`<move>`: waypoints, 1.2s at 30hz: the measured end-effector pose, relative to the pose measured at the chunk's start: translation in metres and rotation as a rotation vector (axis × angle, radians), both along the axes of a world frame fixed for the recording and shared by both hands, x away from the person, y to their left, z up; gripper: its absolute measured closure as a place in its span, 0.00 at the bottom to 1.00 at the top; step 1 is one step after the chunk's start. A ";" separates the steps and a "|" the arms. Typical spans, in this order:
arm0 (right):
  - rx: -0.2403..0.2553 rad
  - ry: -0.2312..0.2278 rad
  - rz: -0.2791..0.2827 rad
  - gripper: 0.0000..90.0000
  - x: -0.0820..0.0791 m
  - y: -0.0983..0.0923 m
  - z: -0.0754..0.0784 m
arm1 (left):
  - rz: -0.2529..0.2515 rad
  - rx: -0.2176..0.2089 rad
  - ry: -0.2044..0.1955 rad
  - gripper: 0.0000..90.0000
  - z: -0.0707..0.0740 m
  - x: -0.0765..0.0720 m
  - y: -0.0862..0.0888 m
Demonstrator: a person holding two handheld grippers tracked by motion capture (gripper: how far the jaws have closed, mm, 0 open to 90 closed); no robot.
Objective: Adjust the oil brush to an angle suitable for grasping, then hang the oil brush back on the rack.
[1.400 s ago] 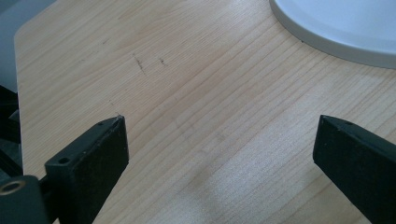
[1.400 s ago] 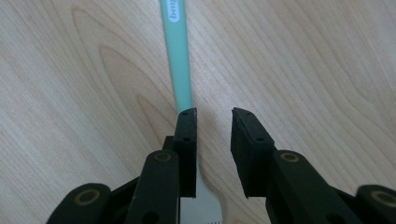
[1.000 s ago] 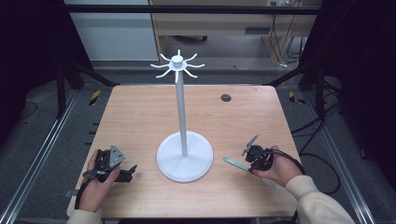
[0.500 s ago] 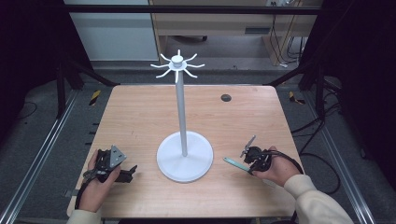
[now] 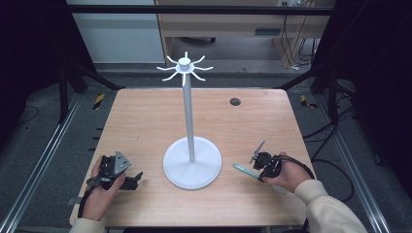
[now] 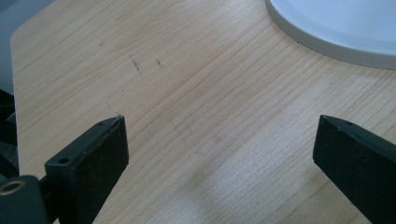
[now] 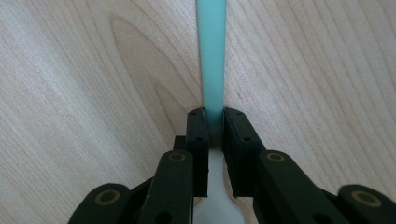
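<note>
The teal utensil lies on the counter just right of the white stand's round base, in the same spot as a second ago; its flat handle runs straight ahead in the right gripper view. The right gripper has just been closing, and its jaws now clamp the handle from both sides, near where it widens into a pale part. Neither hand has shifted. No writing or label can be read anywhere. The right hand rests low on the counter, the gripper aimed left toward the stand. The left gripper lies near the front left corner, jaws wide apart over bare wood.
</note>
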State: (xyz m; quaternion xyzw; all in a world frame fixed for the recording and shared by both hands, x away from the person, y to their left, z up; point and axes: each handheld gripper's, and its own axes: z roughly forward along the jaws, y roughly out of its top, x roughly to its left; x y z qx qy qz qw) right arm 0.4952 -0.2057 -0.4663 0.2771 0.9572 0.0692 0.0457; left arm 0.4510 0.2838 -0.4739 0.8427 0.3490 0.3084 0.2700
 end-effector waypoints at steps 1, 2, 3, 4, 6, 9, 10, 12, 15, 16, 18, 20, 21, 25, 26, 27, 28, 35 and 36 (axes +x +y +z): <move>-0.004 0.002 0.002 0.90 0.000 0.000 0.000 | 0.000 -0.003 -0.002 0.03 0.000 0.000 0.000; -0.004 0.002 0.002 0.90 0.000 0.000 0.000 | 0.000 -0.003 -0.002 0.03 0.000 0.000 0.000; -0.011 0.002 0.005 0.90 0.001 0.001 0.000 | 0.000 -0.005 -0.004 0.03 0.000 0.000 0.000; -0.011 0.002 0.005 0.90 0.001 0.001 0.000 | 0.000 -0.005 -0.004 0.03 0.000 0.000 0.000; -0.012 0.014 0.006 0.91 0.000 0.002 0.001 | -0.001 -0.004 -0.005 0.03 0.000 0.000 0.000; 0.008 0.004 0.008 0.91 0.000 0.001 0.004 | 0.001 -0.008 -0.006 0.03 0.000 0.000 0.000; 0.008 0.004 0.008 0.91 0.000 0.001 0.004 | 0.002 -0.007 -0.006 0.03 0.000 0.000 0.000; 0.023 -0.005 0.006 0.91 -0.001 -0.001 0.007 | 0.002 -0.007 -0.005 0.03 0.000 0.000 0.000; 0.051 -0.033 -0.009 0.92 -0.001 -0.003 0.016 | 0.003 -0.006 -0.006 0.03 0.000 0.000 0.000; 0.051 -0.033 -0.009 0.92 -0.001 -0.003 0.016 | 0.003 -0.006 -0.006 0.03 0.000 0.000 0.000; 0.073 -0.053 -0.028 0.92 -0.002 -0.003 0.022 | 0.001 -0.004 -0.003 0.03 0.000 0.000 0.000; 0.111 -0.089 -0.047 0.91 -0.001 -0.001 0.032 | 0.003 -0.006 -0.005 0.03 0.000 0.000 0.000; 0.111 -0.089 -0.047 0.91 -0.001 -0.001 0.032 | 0.004 -0.006 -0.005 0.03 0.001 0.000 0.001; 0.150 -0.137 -0.044 0.92 -0.001 0.001 0.039 | 0.008 -0.010 -0.007 0.03 0.001 0.000 0.001; 0.150 -0.137 -0.044 0.92 -0.001 0.001 0.039 | 0.007 -0.008 -0.005 0.03 0.000 0.000 0.001; 0.151 -0.138 -0.047 0.92 -0.001 0.001 0.041 | 0.007 -0.007 -0.004 0.03 0.000 -0.001 0.001; 0.154 -0.140 -0.055 0.92 -0.002 0.001 0.043 | 0.006 -0.007 -0.006 0.03 0.001 -0.001 0.000; 0.228 -0.211 -0.069 0.92 -0.002 -0.005 0.069 | 0.008 -0.008 -0.008 0.03 0.001 0.000 0.001; 0.247 -0.219 -0.077 0.91 -0.002 -0.005 0.071 | 0.010 -0.008 -0.007 0.03 0.000 0.000 0.001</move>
